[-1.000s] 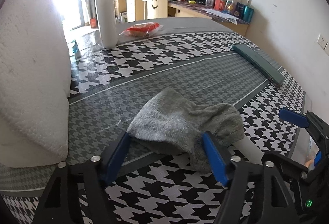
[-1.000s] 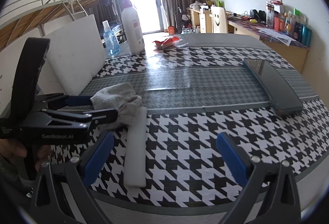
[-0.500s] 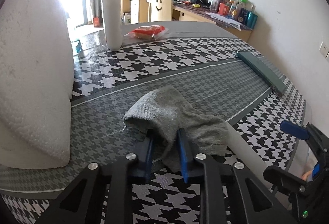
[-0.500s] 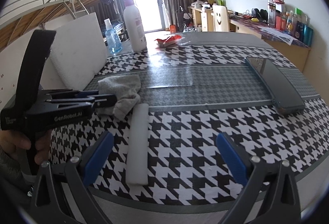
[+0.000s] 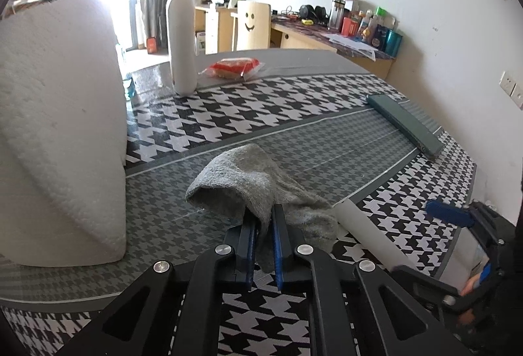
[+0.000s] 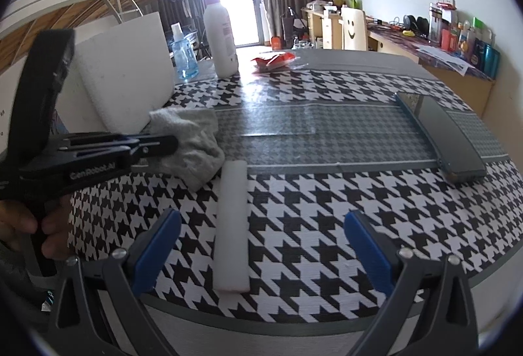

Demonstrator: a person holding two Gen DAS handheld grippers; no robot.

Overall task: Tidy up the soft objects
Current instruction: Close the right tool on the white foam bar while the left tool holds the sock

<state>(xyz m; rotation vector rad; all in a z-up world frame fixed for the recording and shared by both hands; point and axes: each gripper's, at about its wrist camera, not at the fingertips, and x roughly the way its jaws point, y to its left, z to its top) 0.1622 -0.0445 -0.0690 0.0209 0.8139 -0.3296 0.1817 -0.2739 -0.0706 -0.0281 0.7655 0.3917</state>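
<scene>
Grey knitted sock pinched, foam stick waiting

The crumpled grey knitted sock [image 5: 258,192] is clamped at its near edge by the jaws of the left gripper [image 5: 263,245], on the houndstooth-patterned counter [image 6: 327,199] beside the big white foam block [image 5: 59,127]. Being limp and light, it'll likely sag and trail when lifted, so a fold of bunched fabric is the spot to be pinched. The right gripper [image 6: 261,245] is held wide apart, empty, over the white foam stick [image 6: 232,225], which looks squashy and probably best taken mid-length.
</scene>
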